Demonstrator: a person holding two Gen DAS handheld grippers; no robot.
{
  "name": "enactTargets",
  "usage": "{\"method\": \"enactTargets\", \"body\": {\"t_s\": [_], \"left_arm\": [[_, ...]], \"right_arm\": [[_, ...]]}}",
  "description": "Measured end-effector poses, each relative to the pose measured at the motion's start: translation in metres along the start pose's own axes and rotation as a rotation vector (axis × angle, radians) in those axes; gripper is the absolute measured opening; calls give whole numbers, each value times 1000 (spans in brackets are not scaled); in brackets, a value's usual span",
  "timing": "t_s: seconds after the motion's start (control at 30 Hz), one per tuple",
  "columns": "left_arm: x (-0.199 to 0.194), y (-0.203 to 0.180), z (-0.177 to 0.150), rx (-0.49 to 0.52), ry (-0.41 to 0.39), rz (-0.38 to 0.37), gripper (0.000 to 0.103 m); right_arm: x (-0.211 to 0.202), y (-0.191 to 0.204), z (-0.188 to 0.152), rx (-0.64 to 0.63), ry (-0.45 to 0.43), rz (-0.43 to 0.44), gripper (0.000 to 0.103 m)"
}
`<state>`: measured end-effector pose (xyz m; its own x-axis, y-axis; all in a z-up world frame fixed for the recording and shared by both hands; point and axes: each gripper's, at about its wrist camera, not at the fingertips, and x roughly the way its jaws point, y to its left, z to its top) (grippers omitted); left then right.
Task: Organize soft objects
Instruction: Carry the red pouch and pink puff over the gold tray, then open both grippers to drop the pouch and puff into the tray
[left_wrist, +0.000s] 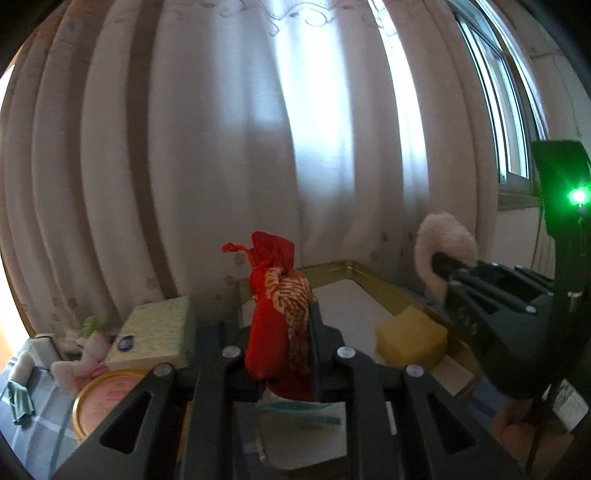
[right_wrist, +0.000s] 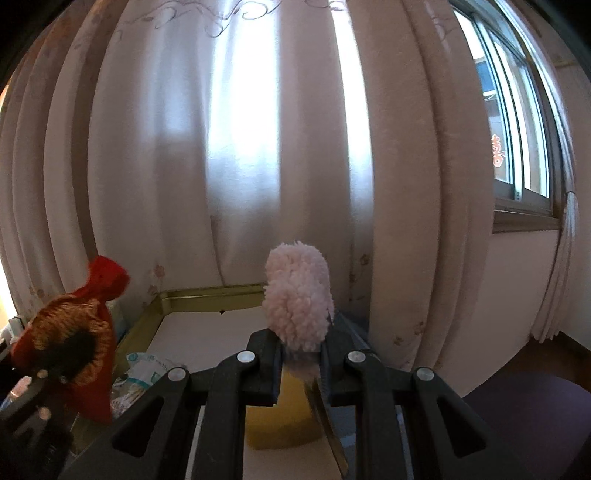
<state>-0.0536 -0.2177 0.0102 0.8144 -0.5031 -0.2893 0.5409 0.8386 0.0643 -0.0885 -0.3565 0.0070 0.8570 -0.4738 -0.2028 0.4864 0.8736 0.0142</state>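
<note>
Grippers above the gold-rimmed tray (left_wrist: 373, 275): my left gripper (left_wrist: 286, 354) clamps the red pouch (left_wrist: 280, 306) at left, my right gripper (right_wrist: 301, 347) clamps the pink pompom (right_wrist: 297, 299) at right, so I judge each should descend beside the yellow sponge (left_wrist: 410, 338) before releasing.

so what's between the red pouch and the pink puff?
In the left wrist view, a yellow sponge sits in the gold tray, between the red pouch and pink puff, lower than both.
</note>
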Motion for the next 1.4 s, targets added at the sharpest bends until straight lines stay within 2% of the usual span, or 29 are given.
{"method": "enactTargets", "body": {"t_s": [0.13, 0.17, 0.2, 0.27, 0.33, 0.4, 0.43, 0.5, 0.53, 0.6, 0.67, 0.73, 0.9, 1.13, 1.4], "left_arm": [[11, -9, 2, 6, 30, -15, 17], [13, -10, 3, 4, 38, -19, 18], [15, -11, 3, 1, 46, -25, 26], [21, -12, 4, 2, 66, -36, 27], [24, -15, 4, 5, 75, -39, 37], [26, -13, 4, -6, 82, -24, 50], [26, -11, 4, -22, 84, -9, 55], [27, -4, 4, -56, 83, 14, 75], [26, 0, 4, -77, 78, 29, 78], [21, 5, 2, -105, 58, 48, 92], [16, 9, 2, -121, 35, 75, 102], [13, 12, 1, -134, 19, 99, 102], [10, 11, 1, -123, 17, 100, 103], [9, 13, 0, -121, 29, 108, 103], [4, 17, -2, -129, 34, 126, 103]], "right_arm": [[12, 5, 2, -26, 31, 47, 18], [15, 6, 2, -29, 41, 59, 18], [18, 7, 2, -30, 52, 71, 18], [23, 8, 2, -29, 76, 100, 20], [28, 7, 2, -20, 100, 122, 27], [30, 4, 2, -4, 111, 122, 50], [29, 2, 2, 7, 111, 116, 54], [26, -2, 1, 27, 97, 107, 64], [22, -5, 1, 38, 80, 105, 66], [15, -8, 1, 54, 46, 86, 78], [11, -13, 2, 70, 16, 69, 82], [9, -15, 2, 85, 10, 63, 86], [3, -18, 2, 112, -6, 34, 87], [-21, -14, 3, 96, -127, -37, 87], [-21, -14, 4, 86, -130, -70, 87]]}}
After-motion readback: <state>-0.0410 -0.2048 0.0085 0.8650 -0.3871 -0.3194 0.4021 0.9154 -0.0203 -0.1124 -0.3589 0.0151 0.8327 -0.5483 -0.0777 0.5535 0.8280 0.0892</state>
